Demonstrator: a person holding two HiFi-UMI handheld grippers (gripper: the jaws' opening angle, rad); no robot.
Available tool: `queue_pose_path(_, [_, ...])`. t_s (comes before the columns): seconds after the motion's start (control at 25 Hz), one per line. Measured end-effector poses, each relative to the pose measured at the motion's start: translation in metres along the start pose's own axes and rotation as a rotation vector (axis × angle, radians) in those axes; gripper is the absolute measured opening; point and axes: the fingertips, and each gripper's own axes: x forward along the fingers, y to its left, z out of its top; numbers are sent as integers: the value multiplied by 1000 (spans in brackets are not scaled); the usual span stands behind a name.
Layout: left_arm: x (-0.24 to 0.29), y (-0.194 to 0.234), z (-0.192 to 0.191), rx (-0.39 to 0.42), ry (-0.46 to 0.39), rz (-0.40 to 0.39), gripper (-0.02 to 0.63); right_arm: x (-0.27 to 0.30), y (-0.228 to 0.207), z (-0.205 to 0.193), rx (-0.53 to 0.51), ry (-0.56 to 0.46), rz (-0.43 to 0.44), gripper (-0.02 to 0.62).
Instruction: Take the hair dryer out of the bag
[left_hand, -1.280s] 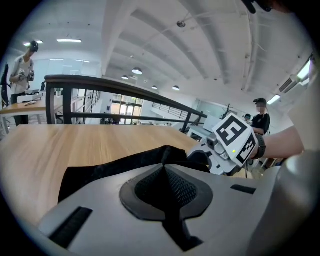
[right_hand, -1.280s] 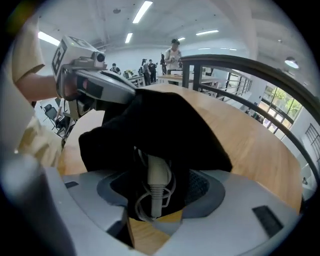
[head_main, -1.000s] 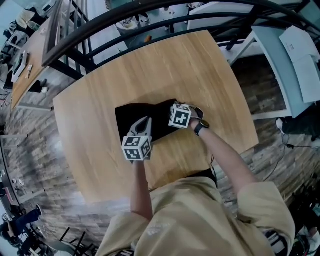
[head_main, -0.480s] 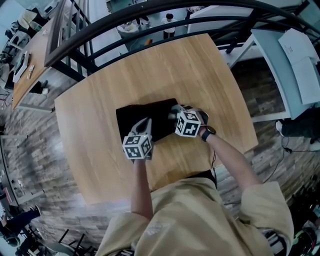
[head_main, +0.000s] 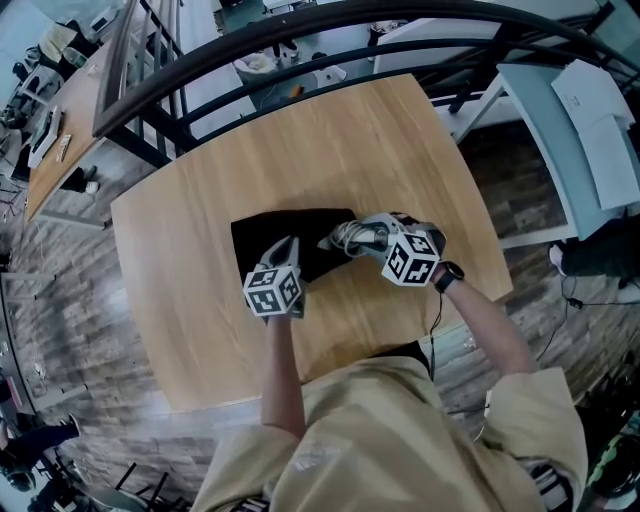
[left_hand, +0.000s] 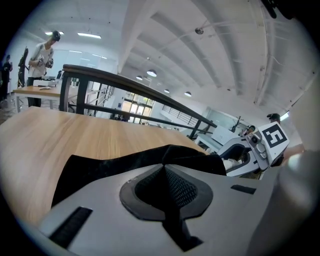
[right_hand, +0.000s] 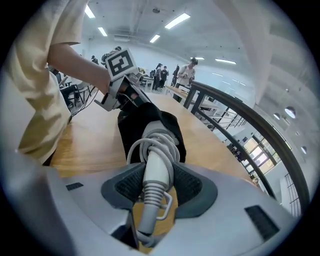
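Centrally on the wooden table (head_main: 350, 130), the left gripper (head_main: 289, 243) pinches the near edge of the black bag (head_main: 268, 226), jaws tight on cloth, probably to anchor it. Just right, the right gripper (head_main: 352, 240) clamps the white hair dryer (right_hand: 159, 150) by its handle (cord coiled around), seemingly partway out of the bag's mouth.

Cannot see the far end of the hair dryer (right_hand: 159, 150), sunk in the mouth of the bag (right_hand: 131, 125). Cannot trace its cord (right_hand: 136, 146) below the right hand-held gripper (right_hand: 159, 185), cut off there. Cannot make out details of the people (right_hand: 189, 70) beyond the counter (right_hand: 210, 145), too small.
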Motion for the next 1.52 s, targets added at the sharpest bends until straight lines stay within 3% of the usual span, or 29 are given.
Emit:
queue_pose_path(0.52, [10,-8,-2,-7,-3,21,18,-90,-22,-33,104,-24,-159,172])
queue_pose_path(0.92, [27,-15,-15,16,38,20,18,-109,-42,-105,527,-111,-376,172])
queue_pose_path(1.16, [40,-19,-26,43,75,13,18,-85,-38,-155,778,-69,-520,172])
queue_pose_path(1.52, [53,-25,-39,42,112,31,18,-49,-20,-185,1050,-67,-618,172])
